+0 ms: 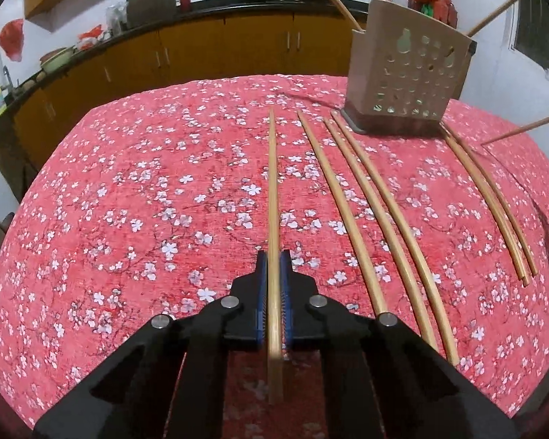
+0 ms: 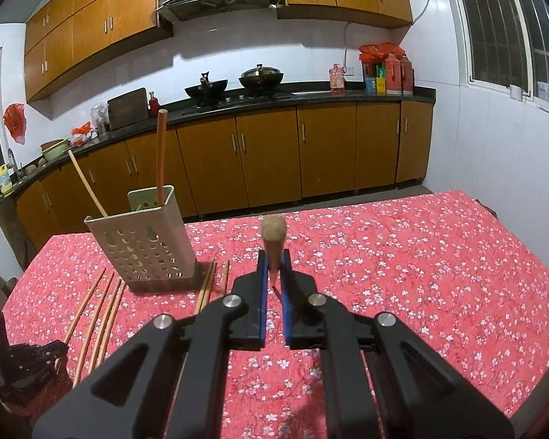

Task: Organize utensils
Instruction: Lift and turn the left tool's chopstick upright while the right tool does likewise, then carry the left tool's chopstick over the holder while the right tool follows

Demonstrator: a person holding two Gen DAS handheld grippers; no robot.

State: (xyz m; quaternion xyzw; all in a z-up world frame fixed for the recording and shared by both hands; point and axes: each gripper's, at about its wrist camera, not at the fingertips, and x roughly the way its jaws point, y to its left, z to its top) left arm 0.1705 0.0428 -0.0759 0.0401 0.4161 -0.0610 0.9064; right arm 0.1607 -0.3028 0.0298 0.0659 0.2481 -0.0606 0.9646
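Left claw (image 1: 273, 261) is clenched on a bamboo chopstick (image 1: 272, 197), pads w/ the stick squeezed btwn them, its length running fwd over the floral tablecloth (image 1: 146, 190). Just right of it I see three loose chopsticks (image 1: 377, 216) flat on the cloth, then a pair (image 1: 490, 205) further right. Perforated utensil holder (image 1: 402, 77) stands beyond, sticks poking out. Right claw (image 2: 273, 259) grasps a reddish chopstick (image 2: 273, 241), end-on twd the cam, above the cloth.
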